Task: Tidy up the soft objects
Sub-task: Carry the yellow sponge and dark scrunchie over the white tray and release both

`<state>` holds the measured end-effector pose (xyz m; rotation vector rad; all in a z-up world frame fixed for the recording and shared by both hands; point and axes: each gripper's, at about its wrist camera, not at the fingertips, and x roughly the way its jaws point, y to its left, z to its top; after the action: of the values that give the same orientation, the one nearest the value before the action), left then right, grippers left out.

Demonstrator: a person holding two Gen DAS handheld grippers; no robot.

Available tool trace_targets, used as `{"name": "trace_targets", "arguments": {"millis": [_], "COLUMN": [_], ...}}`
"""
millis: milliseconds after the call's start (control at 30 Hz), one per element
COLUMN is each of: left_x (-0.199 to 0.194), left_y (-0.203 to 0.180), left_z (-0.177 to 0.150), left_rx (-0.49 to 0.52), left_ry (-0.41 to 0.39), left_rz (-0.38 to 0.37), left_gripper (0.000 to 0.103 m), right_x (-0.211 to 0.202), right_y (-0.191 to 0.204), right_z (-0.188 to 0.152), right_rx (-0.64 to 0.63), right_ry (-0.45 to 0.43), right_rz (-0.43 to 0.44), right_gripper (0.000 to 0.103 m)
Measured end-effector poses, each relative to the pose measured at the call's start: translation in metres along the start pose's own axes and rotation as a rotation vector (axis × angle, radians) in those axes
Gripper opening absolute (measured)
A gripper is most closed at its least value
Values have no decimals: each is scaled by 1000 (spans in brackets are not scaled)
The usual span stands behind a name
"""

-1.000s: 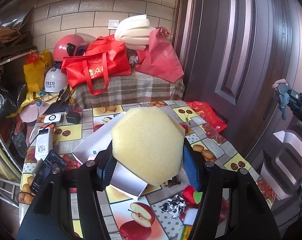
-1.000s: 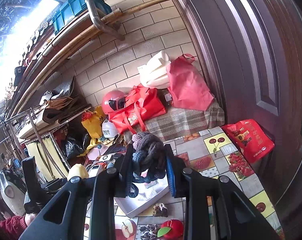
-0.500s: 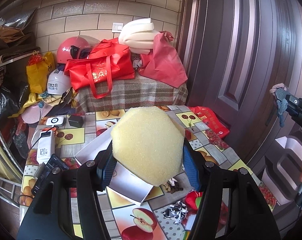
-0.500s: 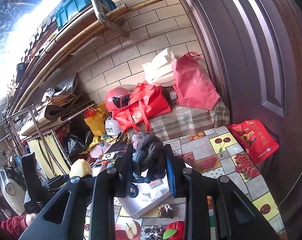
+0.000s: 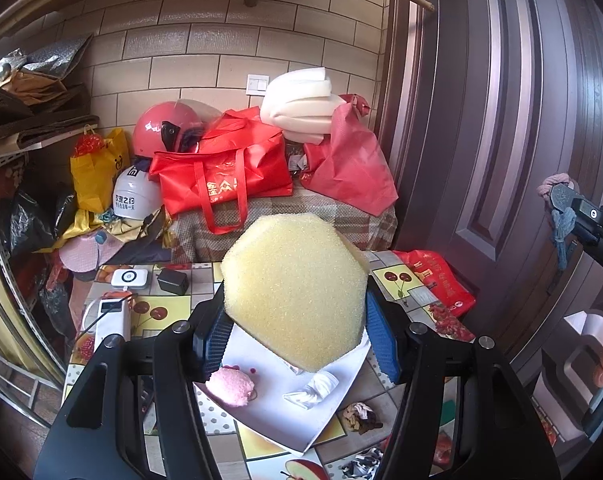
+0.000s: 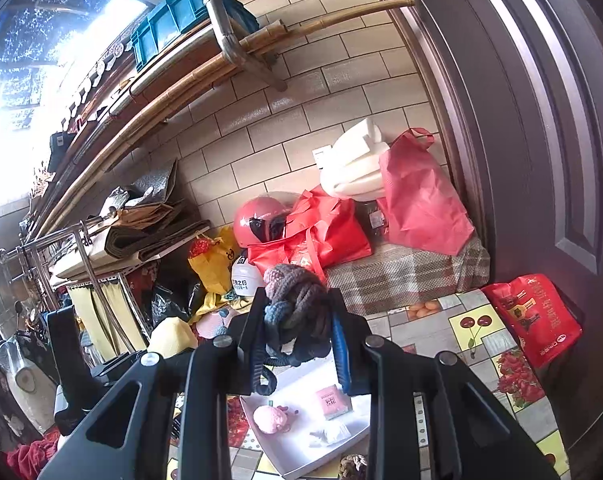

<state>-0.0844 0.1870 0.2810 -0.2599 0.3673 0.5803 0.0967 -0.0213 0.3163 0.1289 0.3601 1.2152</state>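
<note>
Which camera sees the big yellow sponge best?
The left wrist view: the yellow sponge fills its middle, squeezed between the left gripper pads. The right wrist view shows only a small yellow corner at the left, behind the right gripper's arm.

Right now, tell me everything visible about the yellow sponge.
The yellow sponge is a thick, porous foam block with a roughly hexagonal outline and blunt corners. It looks soft and dry. The left gripper clamps it by its lower sides, jaws pressing both flanks, holding it up over the white tray, touching nothing else.
</note>
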Motion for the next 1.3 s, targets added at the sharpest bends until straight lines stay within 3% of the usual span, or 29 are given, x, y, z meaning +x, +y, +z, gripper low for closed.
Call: {"name": "trace_targets", "arguments": {"millis": [700,1000,1300], "left_x": [54,93,156], "left_y": [21,41,70], "left_z": [-20,-28,-54], "left_rx": [-48,-77,-183], "left_ry": [89,145,273], "left_rz": [36,64,68], "left_gripper": [60,60,60], "right_x": [66,121,190], "right_y": [-11,-22,-35], "right_z": [-28,-61,-109], "right_rx": [43,81,131], "right_ry": [139,279,442], "right_rz": [24,27,3], "right_gripper": [28,28,29]}}
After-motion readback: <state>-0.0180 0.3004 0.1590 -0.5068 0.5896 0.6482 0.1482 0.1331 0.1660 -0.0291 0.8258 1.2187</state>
